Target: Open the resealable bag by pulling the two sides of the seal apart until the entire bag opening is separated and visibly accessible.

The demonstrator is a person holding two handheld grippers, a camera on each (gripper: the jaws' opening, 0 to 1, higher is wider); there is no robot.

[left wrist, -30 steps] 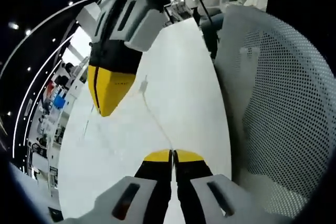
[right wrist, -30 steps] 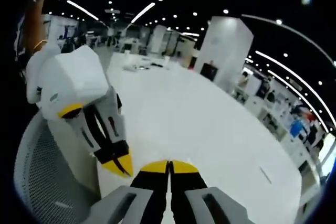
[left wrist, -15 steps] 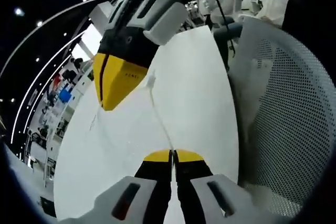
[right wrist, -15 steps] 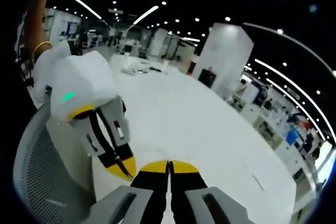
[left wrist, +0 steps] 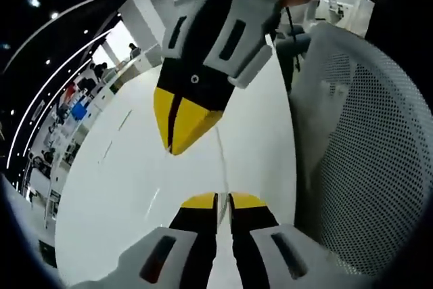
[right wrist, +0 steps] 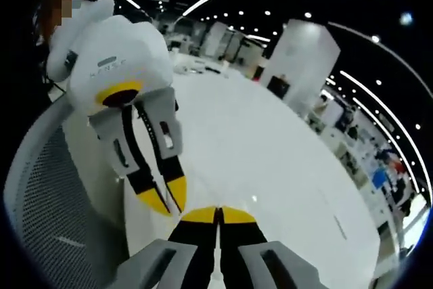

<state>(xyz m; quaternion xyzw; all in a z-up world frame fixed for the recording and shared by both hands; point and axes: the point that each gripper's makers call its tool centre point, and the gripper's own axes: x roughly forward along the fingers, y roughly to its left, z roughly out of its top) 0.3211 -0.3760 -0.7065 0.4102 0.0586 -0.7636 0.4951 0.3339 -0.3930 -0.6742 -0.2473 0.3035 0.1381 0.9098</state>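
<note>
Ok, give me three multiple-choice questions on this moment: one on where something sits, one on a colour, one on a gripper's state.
1. In the left gripper view, the white mesh chair back is on:
A. the left side
B. the right side
C. the bottom centre

2. The ends of the left gripper are:
A. yellow
B. red
C. green

3. The right gripper is:
A. wide open
B. half open
C. shut

Answers:
1 B: the perforated mesh takes up the right side, beside the white table.
2 A: both ends are yellow over black.
3 C: in the right gripper view its ends meet with only a thin seam between them.
</note>
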